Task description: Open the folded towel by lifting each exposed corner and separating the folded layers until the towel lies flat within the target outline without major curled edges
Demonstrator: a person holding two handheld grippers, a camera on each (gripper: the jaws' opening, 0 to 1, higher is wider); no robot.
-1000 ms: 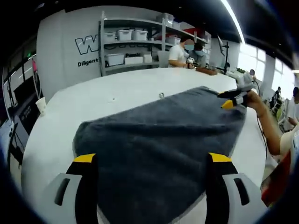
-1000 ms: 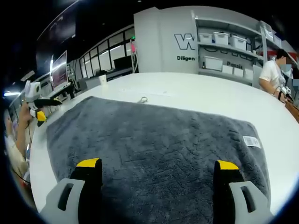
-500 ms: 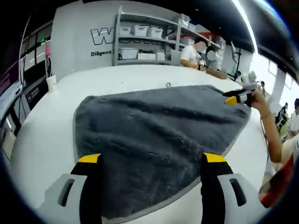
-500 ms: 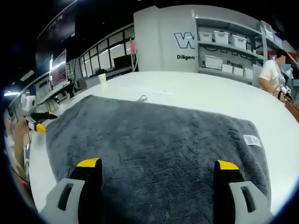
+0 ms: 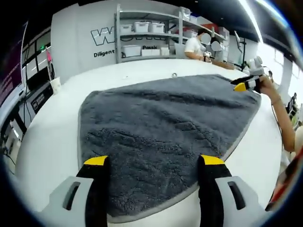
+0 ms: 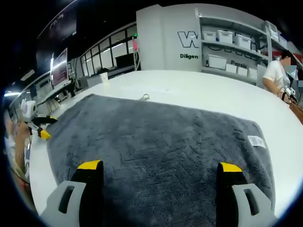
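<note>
Since a second ago the left gripper (image 5: 154,163) has pulled back and lifted a bit: more of the towel's near edge and bare table now show under its jaws in the left gripper view. Right gripper view barely changed; there the left gripper (image 6: 43,127) at the far left sits slightly lower against the towel edge.

Grey towel (image 5: 161,127) lies spread open on the white table (image 5: 52,142), single layer, mostly flat, pale hem visible along near edge. White label (image 6: 256,141) at its right side in the right gripper view. Small metal ring (image 6: 144,97) on the table just past the far edge.

Left gripper jaws spread wide, nothing between them, over the near hem. Right gripper (image 6: 161,168) jaws also apart, empty, above the towel. Right gripper (image 5: 245,84) also shows at the towel's far corner, held by a hand (image 5: 265,86).

Shelves (image 5: 147,38) with bins behind.
</note>
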